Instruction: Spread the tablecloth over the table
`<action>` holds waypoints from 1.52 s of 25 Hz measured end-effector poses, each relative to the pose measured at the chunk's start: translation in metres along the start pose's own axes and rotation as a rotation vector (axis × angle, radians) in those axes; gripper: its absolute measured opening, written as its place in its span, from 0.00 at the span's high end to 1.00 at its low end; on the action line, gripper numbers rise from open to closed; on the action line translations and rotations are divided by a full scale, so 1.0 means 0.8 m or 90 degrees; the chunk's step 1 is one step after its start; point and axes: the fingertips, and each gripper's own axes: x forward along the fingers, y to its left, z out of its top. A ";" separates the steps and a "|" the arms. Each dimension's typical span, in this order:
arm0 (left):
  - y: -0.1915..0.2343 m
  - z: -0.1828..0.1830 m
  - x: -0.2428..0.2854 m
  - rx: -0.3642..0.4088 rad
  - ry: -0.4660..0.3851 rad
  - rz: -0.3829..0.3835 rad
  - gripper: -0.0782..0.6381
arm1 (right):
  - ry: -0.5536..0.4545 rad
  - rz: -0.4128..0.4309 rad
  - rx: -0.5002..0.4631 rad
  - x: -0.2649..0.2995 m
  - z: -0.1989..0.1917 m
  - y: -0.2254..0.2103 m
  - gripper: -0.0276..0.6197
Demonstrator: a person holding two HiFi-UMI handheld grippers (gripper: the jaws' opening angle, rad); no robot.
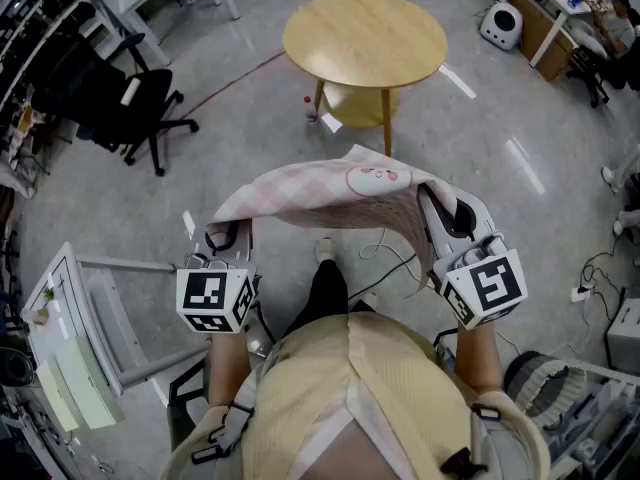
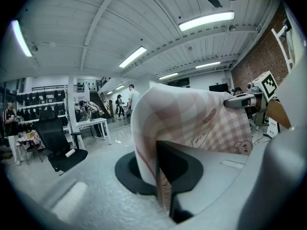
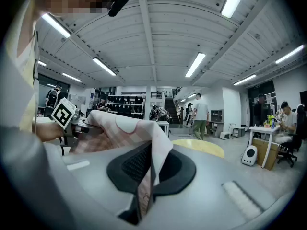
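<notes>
Left gripper: jaws pinched tight on one edge of the tablecloth. Right gripper: same, clamped on the opposite edge. The cloth, pink check with a cartoon print, sags between them, held up in front of the person. Round wooden table stands farther out, well apart from the cloth. Black office chair far left. Small object by the table leg, maybe a bottle.
</notes>
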 end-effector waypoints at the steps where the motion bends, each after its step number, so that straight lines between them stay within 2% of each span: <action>1: 0.002 -0.001 0.001 0.000 -0.001 0.002 0.88 | 0.000 0.002 0.001 0.002 -0.001 0.000 0.94; 10: 0.006 -0.010 0.008 -0.008 -0.007 0.015 0.88 | 0.011 0.014 0.009 0.010 -0.016 0.001 0.94; 16: 0.064 0.004 0.062 -0.026 -0.005 0.022 0.88 | 0.031 0.023 0.014 0.084 0.000 -0.012 0.94; 29: 0.142 0.002 0.145 -0.050 0.005 0.026 0.88 | 0.066 0.038 0.023 0.194 0.005 -0.031 0.94; 38: 0.191 0.000 0.202 -0.044 0.017 0.011 0.88 | 0.082 0.037 0.018 0.266 0.006 -0.046 0.94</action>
